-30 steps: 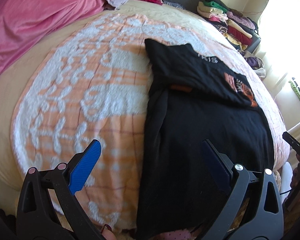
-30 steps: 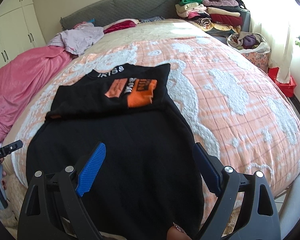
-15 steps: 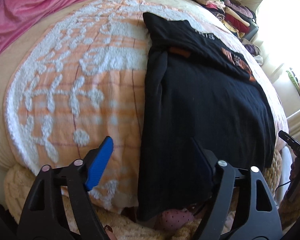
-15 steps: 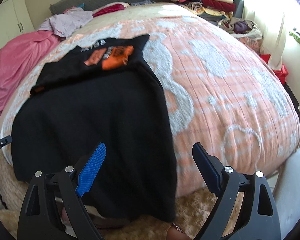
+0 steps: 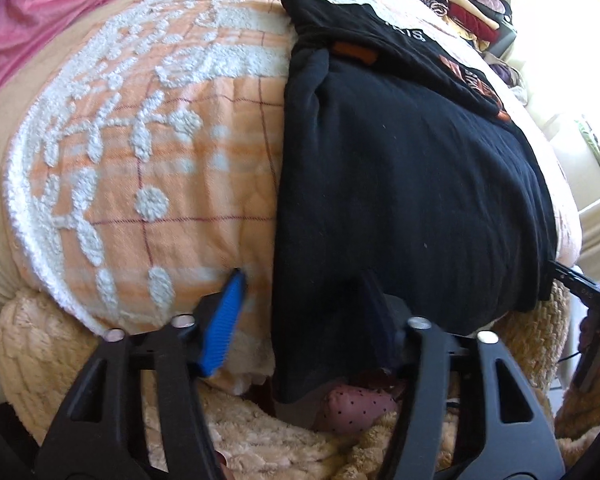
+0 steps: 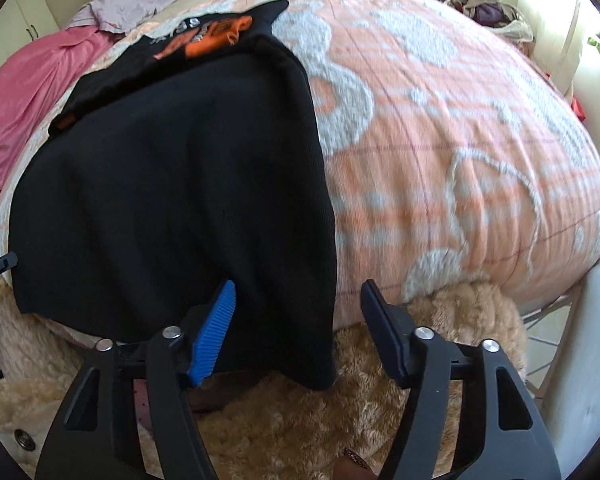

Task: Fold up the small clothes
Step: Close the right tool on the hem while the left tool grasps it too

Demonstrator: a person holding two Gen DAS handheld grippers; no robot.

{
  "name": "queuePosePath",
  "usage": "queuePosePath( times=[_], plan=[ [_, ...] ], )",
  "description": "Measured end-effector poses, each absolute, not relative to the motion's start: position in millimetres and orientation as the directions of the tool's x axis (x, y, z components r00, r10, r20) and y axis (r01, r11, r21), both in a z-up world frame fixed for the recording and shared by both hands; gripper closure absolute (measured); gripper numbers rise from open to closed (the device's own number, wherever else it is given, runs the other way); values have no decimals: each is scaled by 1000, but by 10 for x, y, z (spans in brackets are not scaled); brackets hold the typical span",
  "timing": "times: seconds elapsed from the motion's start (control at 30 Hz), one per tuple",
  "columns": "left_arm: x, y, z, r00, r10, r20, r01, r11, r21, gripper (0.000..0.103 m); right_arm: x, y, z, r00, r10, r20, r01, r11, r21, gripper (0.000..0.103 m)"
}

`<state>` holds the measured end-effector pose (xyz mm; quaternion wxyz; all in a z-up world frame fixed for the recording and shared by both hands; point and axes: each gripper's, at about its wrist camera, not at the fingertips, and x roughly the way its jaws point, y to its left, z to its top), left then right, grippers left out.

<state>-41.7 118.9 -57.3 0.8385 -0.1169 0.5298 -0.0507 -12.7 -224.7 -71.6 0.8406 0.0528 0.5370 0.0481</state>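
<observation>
Two bottom corners of the black garment (image 5: 400,184) hang over the near edge of the bed (image 6: 460,140), and each should be pinched well inside the hem so both layers lift evenly toward the folded top. The left gripper (image 5: 300,312) is closing, cloth between its jaws but pads not yet pressing. The right gripper (image 6: 296,320) is likewise closing astride the other corner, ungripped. Both point steeply down. Farther off, the orange print (image 6: 216,36) lies folded over.
</observation>
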Motion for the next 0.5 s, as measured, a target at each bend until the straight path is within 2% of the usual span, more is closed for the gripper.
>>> queuePosePath(
  times=[0.1,0.17,0.2,0.27,0.5],
  plan=[
    [-438,1188,-588,429,-208,-879,-40,968,-248,59,-131,-2288,-766,401,175,-899,-21,983,181,59],
    [-458,1200,-590,425,-208,-881,-42,968,-249,60,-151,-2288,-760,403,178,-898,-32,983,180,86],
    [-465,1209,-591,423,-211,-881,-43,967,-252,61,-166,-2292,-741,409,168,-897,-38,985,167,91],
    [-494,1240,-591,422,-215,-881,-51,964,-260,61,-211,-2323,-707,418,162,-894,-47,987,156,95],
    [-568,1286,-663,395,-221,-892,-69,961,-268,61,-271,-2444,-670,435,123,-892,-31,992,122,96]
  ],
)
